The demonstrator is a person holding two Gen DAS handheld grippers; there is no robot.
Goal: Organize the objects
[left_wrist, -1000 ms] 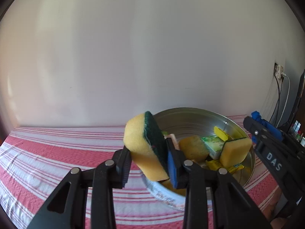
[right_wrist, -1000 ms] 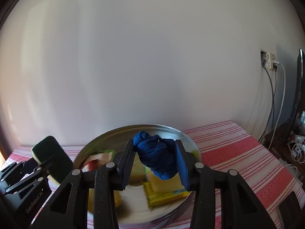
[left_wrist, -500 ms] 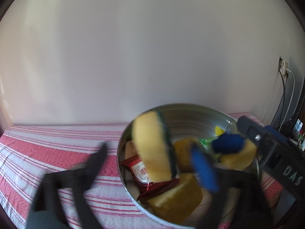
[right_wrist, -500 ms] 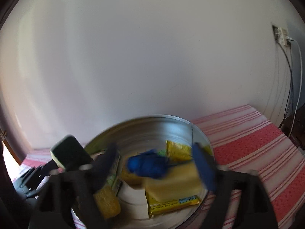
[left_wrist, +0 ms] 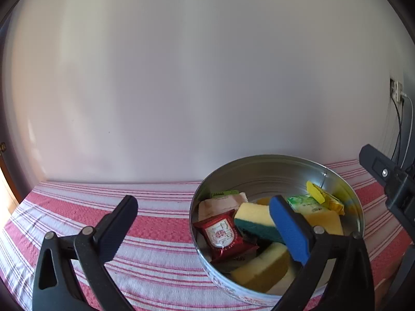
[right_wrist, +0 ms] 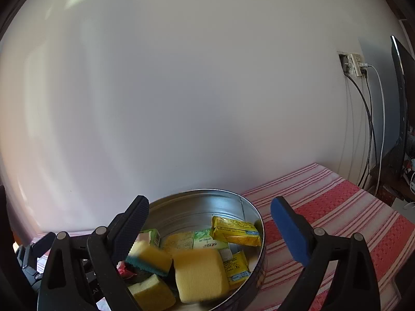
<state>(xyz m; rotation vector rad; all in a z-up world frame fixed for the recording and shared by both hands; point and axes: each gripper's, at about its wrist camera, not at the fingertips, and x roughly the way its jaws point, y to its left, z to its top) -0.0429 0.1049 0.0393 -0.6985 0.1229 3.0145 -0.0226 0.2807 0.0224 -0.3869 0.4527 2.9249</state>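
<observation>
Crowded tin; bare striped cloth leftward

Shiny metal tin, woven tablecloth

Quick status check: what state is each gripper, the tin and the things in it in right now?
left gripper: open, holds nothing
right gripper: open, holds nothing
round metal tin: lidless, upright on the striped cloth
green-backed sponge: lying in the tin
red snack packet: in the tin, sealed
yellow packet: in the tin, against its wall
</observation>
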